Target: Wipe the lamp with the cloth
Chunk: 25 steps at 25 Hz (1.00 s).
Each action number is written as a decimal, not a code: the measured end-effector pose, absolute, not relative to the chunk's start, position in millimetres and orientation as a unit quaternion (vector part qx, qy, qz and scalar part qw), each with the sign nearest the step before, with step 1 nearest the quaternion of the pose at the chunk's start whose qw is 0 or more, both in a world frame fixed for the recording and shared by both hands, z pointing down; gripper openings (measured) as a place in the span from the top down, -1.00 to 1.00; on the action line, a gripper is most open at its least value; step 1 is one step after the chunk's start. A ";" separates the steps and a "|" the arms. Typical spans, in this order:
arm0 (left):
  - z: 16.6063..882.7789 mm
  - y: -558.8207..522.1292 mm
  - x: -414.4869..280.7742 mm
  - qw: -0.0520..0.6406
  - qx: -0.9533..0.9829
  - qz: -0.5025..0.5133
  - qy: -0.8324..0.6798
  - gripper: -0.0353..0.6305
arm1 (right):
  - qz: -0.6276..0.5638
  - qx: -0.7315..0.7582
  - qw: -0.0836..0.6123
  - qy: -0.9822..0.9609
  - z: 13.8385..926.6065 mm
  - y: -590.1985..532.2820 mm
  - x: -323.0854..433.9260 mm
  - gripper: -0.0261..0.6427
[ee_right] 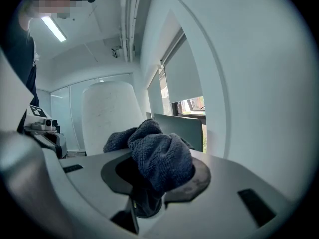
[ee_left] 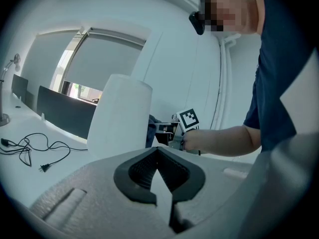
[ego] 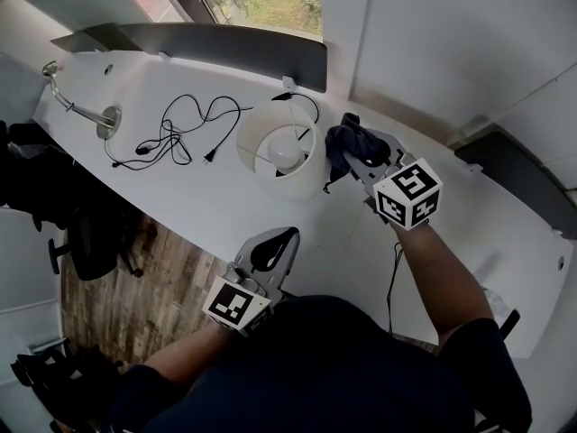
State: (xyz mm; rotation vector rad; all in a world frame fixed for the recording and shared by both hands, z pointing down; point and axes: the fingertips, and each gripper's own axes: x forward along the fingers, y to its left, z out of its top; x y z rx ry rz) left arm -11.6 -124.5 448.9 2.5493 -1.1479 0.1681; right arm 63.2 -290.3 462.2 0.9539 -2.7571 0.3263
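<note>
The white lamp (ego: 278,148) with a drum shade stands on the white desk (ego: 194,197); it also shows in the left gripper view (ee_left: 119,114) and the right gripper view (ee_right: 107,116). My right gripper (ego: 353,154) is just right of the shade, shut on a bunched dark blue cloth (ego: 345,141). The cloth (ee_right: 160,156) fills the right gripper (ee_right: 149,176), and its front folds reach to the shade's side; I cannot tell if they touch. My left gripper (ego: 288,234) is shut and holds nothing. It hangs near the desk's front edge, below the lamp, and points at the lamp (ee_left: 158,151).
A black power cable (ego: 180,133) with a plug lies looped left of the lamp. A metal arm on a round base (ego: 86,113) stands at the desk's far left. A grey panel (ego: 216,41) lines the back. Black chairs (ego: 54,206) stand on the wood floor (ego: 153,282).
</note>
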 end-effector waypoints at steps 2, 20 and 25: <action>447.9 -124.7 -13.6 0.169 0.897 0.057 -0.404 0.88 | 0.102 0.324 0.099 -0.935 451.0 -294.4 60.4 0.54; 433.0 -123.8 -32.3 0.169 0.890 0.030 -0.422 0.88 | 0.041 0.306 0.059 -0.949 367.5 -328.9 24.6 0.54; 443.8 -124.4 -36.5 0.170 0.887 0.034 -0.427 0.88 | 0.033 0.294 0.076 -0.952 385.9 -340.2 13.6 0.54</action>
